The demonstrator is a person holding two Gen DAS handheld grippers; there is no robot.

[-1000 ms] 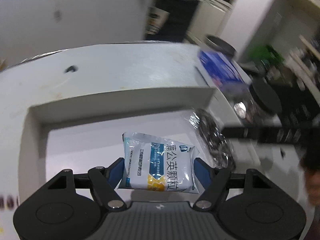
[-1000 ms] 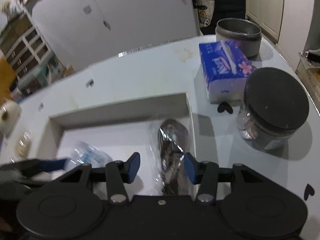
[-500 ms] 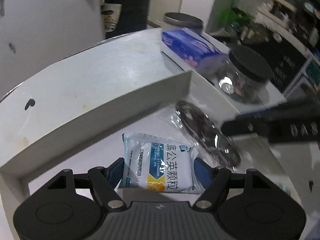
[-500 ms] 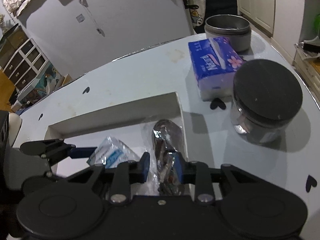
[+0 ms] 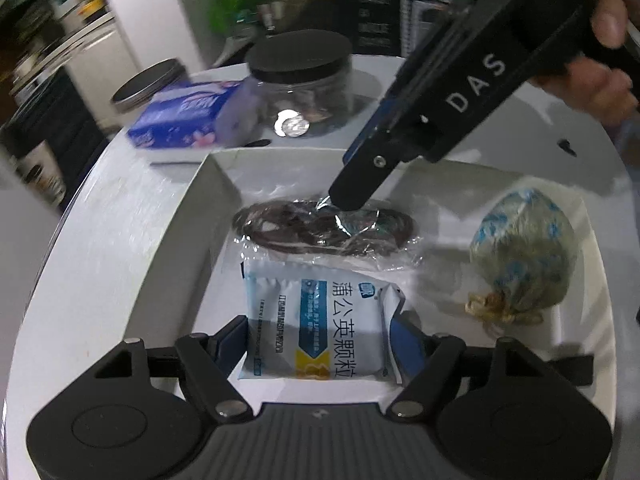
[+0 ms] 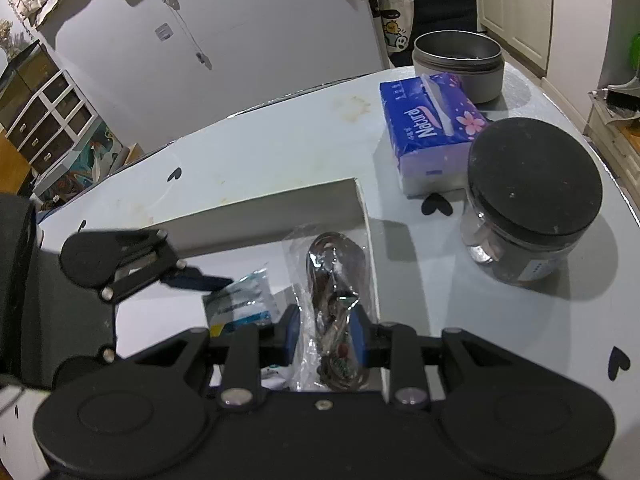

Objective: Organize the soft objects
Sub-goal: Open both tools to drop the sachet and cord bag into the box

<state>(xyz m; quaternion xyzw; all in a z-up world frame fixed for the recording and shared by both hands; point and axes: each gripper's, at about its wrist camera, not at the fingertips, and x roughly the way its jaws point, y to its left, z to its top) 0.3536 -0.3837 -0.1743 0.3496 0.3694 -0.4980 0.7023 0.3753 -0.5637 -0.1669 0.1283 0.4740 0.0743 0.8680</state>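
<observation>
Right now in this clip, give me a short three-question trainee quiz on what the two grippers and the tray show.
1. True or false: the left gripper is shut on the white sachet.
2. Multiple choice: the right gripper is shut on which item? A) blue tissue pack B) clear bag of dark pieces C) black-lidded jar
3. Fill in: the cloth pouch lies inside the white ____.

Key: 1 true; 2 B; 3 tray.
</observation>
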